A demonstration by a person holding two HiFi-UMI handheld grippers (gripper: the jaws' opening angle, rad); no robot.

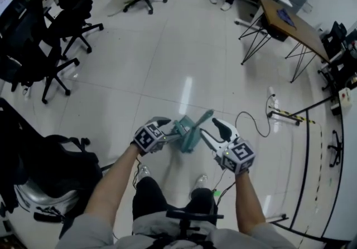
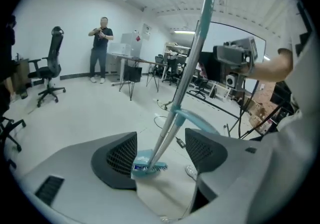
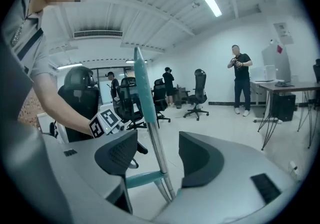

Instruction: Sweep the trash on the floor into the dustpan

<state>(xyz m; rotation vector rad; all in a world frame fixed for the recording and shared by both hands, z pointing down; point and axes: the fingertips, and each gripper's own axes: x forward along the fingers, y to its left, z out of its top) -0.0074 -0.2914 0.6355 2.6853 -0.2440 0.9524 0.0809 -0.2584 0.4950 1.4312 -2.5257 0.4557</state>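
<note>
A teal broom and dustpan set (image 1: 189, 132) stands upright on the white floor just ahead of my feet, its handles clipped together. In the head view my left gripper (image 1: 169, 135) is at its left and my right gripper (image 1: 213, 131) at its right. In the left gripper view, the metal poles (image 2: 186, 75) rise between the open jaws of the left gripper (image 2: 160, 155) with a gap on both sides, and the brush head (image 2: 148, 167) rests on the floor below. The right gripper (image 3: 157, 155) is also open around the pole (image 3: 153, 135) without touching it. No trash shows.
Black office chairs (image 1: 61, 30) stand at the left and far side. A wooden desk on hairpin legs (image 1: 290, 28) is at the right. A black cable (image 1: 257, 125) and a power strip (image 1: 272, 96) lie on the floor. A person (image 2: 101, 50) stands far off.
</note>
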